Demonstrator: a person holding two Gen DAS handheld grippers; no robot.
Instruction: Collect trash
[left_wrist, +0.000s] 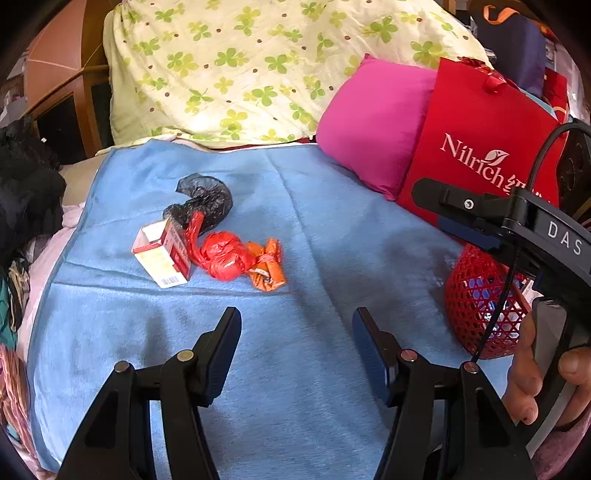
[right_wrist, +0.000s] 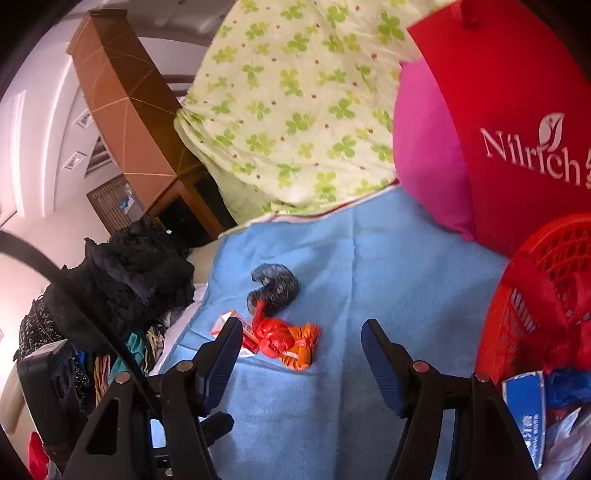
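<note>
**Ana:** Blue cloth (left_wrist: 314, 221) covers the bed, and the trash sits in one tight cluster on it: a small carton (left_wrist: 162, 254), a black bag (left_wrist: 207, 199), a knotted red bag (left_wrist: 221, 258) and an orange wrapper (left_wrist: 267, 267), all touching or overlapping.

**Ben:** And the tools?

**Ana:** Both stand apart with nothing between the jaws. The left gripper (left_wrist: 295, 343) hangs short of the pile; the right gripper (right_wrist: 301, 354) is near it too, beside the red basket (right_wrist: 546, 295), which already holds some packaging.

**Ben:** What might go wrong?

**Ana:** I'd judge the clutter is the main risk. Closing on the red bag could drag the black one by the tail lying across it, or knock the carton over. The soft cloth may also bunch into the jaws. And both tools heading for one pile could collide.

**Ben:** Anything unclear?

**Ana:** In the right wrist view a finger covers most of the carton. The basket's contents are cut off at the frame edge, and I can't read the carton's print.
</note>
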